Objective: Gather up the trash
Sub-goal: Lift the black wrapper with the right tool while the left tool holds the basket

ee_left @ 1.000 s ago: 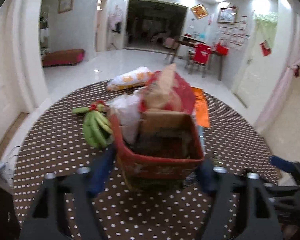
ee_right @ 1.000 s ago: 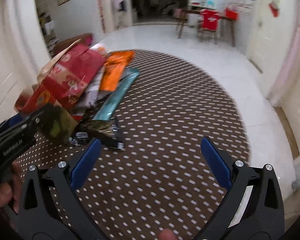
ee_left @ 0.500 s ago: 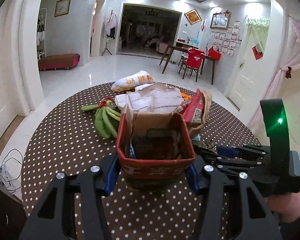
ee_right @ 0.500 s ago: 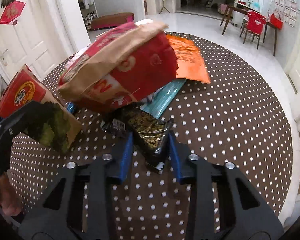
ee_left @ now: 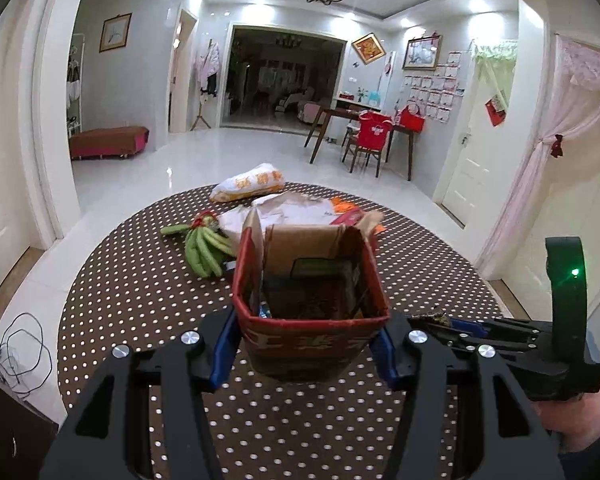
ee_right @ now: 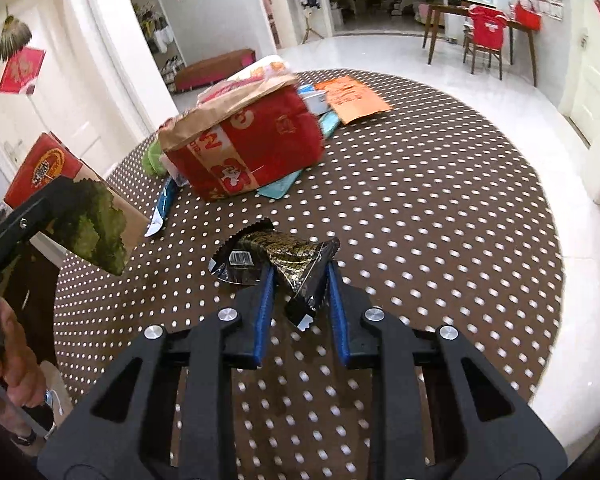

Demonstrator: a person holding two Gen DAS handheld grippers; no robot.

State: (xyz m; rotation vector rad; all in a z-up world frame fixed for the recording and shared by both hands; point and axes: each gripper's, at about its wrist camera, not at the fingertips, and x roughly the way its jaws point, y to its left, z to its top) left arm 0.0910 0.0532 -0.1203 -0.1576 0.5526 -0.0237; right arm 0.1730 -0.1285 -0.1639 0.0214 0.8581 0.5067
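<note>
Trash collection mid-way: wrapper gripped, not yet boxed.
Left gripper [ee_left: 306, 346] clamps the open red carton [ee_left: 312, 292]; right gripper [ee_right: 300, 280], jaws just closing, pinches the dark snack wrapper [ee_right: 284, 256] beside it. Red paper bag [ee_right: 244, 140], orange packet [ee_right: 352, 96] remain beyond the carton.

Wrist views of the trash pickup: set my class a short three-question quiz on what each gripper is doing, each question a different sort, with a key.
1. True or false: the left gripper holds the red box with its open top up.
2. What is between the right gripper's pads? A) bananas B) a dark wrapper C) an orange packet
3. Fill in: the bananas lie on the dotted ____.

Key
1. True: the pads press on the box's two sides.
2. B: the jaws have just been closing, and the pads pinch the dark wrapper.
3. Table.
</note>
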